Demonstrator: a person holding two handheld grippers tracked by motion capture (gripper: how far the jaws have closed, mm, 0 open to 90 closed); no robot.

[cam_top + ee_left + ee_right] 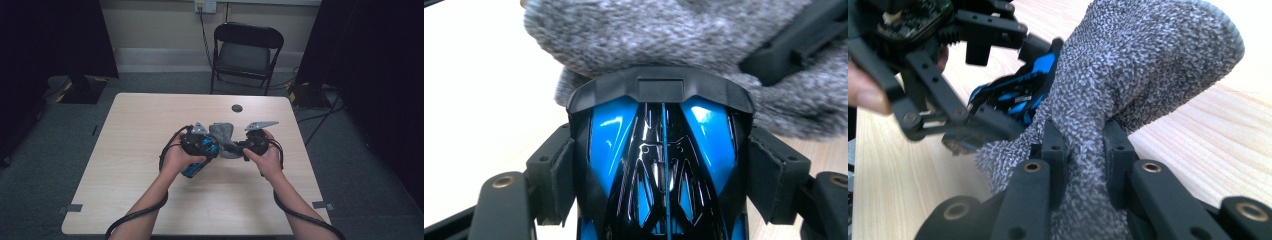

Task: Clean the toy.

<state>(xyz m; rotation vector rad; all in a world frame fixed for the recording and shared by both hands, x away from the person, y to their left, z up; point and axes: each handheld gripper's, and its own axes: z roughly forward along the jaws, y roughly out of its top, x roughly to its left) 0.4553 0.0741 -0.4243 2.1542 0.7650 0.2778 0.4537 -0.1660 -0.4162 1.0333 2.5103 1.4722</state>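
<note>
- Centre of the high view: our left gripper (212, 145) clamps a glossy blue-and-black toy car (200, 150), jaws wide, pads pressed on both flanks — held steady, we judge, as a fixed body to work against.
- Our right gripper (1082, 145) pinches a fold of the grey fuzzy cloth (1128, 75), jaws nearly together.
- In the left gripper view, the cloth lies against the car's nose, upper frame — for wiping or wrapping, we cannot tell which.
- Both are raised just above the wooden table (150, 115).
</note>
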